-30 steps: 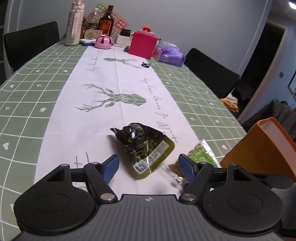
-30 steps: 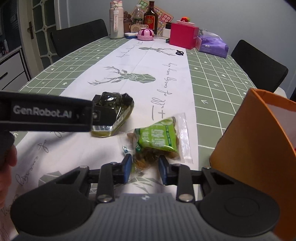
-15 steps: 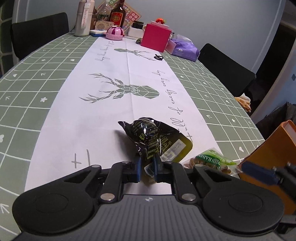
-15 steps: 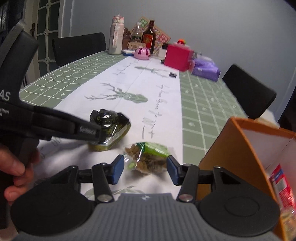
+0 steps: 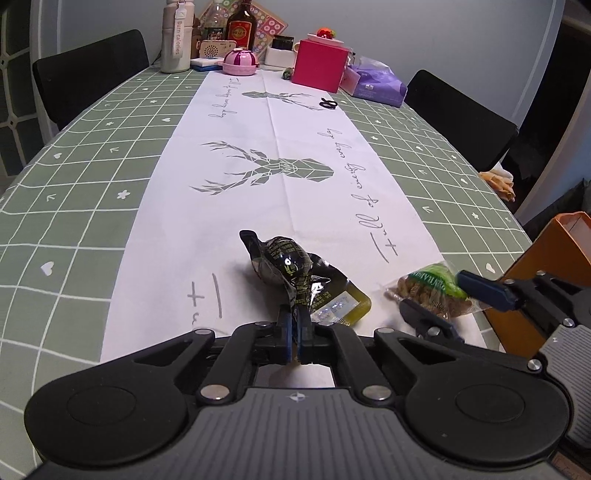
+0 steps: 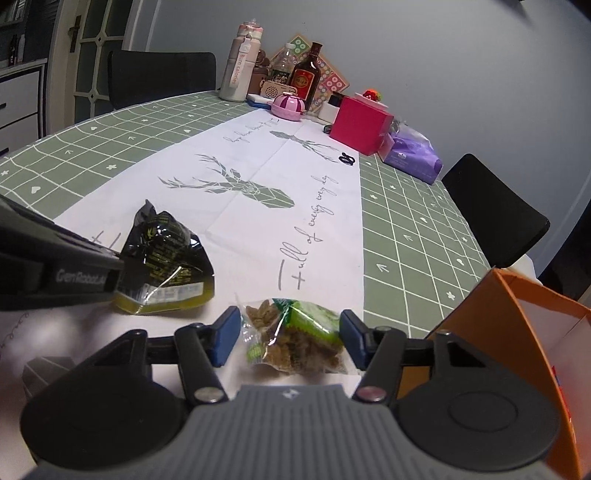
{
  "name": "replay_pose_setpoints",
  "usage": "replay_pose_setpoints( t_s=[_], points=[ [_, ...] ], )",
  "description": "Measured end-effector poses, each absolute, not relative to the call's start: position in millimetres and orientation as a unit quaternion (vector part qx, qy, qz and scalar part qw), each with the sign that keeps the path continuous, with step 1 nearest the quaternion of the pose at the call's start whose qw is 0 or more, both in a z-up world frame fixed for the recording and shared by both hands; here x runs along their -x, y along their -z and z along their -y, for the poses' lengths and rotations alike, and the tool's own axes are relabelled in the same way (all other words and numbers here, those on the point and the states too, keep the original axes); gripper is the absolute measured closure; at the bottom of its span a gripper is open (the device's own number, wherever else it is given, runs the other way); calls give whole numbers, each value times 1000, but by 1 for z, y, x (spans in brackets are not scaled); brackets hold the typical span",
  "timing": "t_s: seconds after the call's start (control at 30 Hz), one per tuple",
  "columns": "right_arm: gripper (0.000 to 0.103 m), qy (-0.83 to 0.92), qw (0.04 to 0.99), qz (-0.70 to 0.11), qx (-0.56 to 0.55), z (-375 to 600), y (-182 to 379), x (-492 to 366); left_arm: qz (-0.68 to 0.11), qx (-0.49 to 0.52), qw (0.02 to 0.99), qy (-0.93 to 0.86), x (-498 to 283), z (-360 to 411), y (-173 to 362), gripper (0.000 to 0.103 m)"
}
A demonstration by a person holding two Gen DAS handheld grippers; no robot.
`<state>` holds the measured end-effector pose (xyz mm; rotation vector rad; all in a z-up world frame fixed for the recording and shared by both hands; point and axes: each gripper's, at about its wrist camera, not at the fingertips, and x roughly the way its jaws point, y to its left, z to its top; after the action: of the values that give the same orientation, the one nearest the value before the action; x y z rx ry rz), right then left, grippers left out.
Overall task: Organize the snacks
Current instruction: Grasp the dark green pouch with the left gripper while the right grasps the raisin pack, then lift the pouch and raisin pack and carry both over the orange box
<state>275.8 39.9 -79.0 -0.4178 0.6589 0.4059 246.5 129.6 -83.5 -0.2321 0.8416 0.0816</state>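
I'm in a home dining room: a long tabletop (image 5: 92, 155) in green checked cloth, black chairs (image 5: 88, 70) around it, bottles (image 5: 242, 24) and tissues (image 5: 376, 83) at its end.

Your left gripper (image 5: 294, 334), open a second ago, has pinched the black snack pouch (image 5: 295, 273); your right gripper (image 6: 287, 336), reopened around the raisin packet (image 6: 295, 338), is closing again.

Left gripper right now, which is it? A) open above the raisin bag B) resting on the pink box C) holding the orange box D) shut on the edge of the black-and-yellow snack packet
D: in the left wrist view the left gripper has its blue pads pinched together on the crinkled near edge of the black-and-yellow snack packet.
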Motion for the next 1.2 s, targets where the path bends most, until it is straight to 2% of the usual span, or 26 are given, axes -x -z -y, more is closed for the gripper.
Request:
replay_pose_setpoints(
  t_s=[0.2, 0.23, 0.27, 1.2],
  points=[
    [76, -203, 902, -316, 214, -42, 74, -263, -414, 108, 903, -44, -226, -127, 82, 102],
    [88, -206, 901, -317, 214, -42, 72, -260, -415, 107, 902, -44, -222, -126, 81, 102],
    [90, -206, 900, -318, 215, -42, 71, -256, -417, 106, 902, -45, -218, -125, 81, 102],
    [91, -276, 885, -346, 146, 43, 53, -94, -441, 121, 889, 35, -65, -95, 79, 102]
  ],
)
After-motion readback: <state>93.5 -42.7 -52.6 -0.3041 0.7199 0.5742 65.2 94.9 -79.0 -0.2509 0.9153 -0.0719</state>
